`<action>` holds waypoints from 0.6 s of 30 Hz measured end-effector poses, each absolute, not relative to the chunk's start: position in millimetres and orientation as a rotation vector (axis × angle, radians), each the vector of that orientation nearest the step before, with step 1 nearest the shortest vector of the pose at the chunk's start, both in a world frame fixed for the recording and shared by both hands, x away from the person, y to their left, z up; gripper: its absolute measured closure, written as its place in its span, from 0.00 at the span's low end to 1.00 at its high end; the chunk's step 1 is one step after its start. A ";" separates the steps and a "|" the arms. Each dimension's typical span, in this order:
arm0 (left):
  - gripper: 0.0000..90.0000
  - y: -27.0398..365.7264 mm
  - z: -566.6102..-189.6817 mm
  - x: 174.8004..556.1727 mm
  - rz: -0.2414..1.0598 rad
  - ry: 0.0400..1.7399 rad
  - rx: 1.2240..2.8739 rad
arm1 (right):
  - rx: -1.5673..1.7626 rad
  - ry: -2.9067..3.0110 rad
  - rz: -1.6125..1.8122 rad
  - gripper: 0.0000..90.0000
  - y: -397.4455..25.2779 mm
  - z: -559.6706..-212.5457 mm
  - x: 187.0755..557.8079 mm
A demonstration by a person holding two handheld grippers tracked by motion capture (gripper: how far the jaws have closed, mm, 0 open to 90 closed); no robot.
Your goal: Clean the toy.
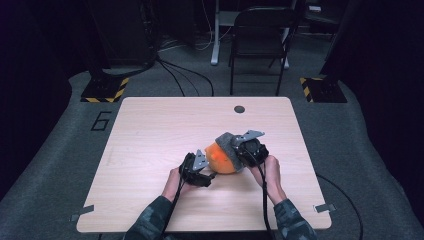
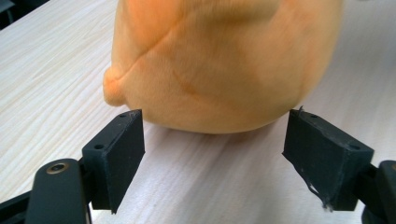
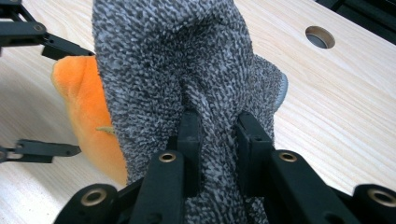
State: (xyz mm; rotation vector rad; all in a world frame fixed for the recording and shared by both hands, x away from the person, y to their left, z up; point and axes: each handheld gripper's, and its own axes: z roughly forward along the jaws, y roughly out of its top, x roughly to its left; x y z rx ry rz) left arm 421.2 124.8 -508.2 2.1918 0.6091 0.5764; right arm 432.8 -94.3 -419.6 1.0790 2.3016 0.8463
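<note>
— Where now, the orange soft toy (image 1: 221, 159)?

— Down on the bench (image 1: 150, 140), near the middle, a bit toward the front edge. Half under a grey cloth (image 1: 229, 143).

— And the right tool (image 3: 215, 140)?

— Pinched tight on a fold of that grey cloth. Cloth bunched up between the two black jaws, draped over the far side of the toy.

— And the left tool (image 2: 212, 135)?

— Spread wide apart. One jaw on each side of the toy's bottom end, very close, maybe just touching. Not squeezed on it yet.

— So how far along?

— Looks like about halfway. Cloth grabbed and partly over the toy, or partly off it; hard to say which way. Orange end on the left side bare.

— What left to do?

— Probably close the left tool on the toy to keep it in place, then pull the cloth with the right one.
</note>
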 end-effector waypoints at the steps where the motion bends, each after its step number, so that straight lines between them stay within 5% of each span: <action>1: 0.22 124.2 -509.4 421.2 0.588 0.598 2.191 | 1.077 2.297 0.851 0.83 -94.4 -420.0 433.2; 12: 0.28 109.5 -516.8 417.2 0.731 0.541 2.182 | 1.102 2.289 0.861 0.83 -95.4 -421.1 433.8; 18: 0.53 110.8 -519.8 417.4 0.722 0.525 2.159 | 1.085 2.301 0.878 0.83 -96.9 -421.9 434.6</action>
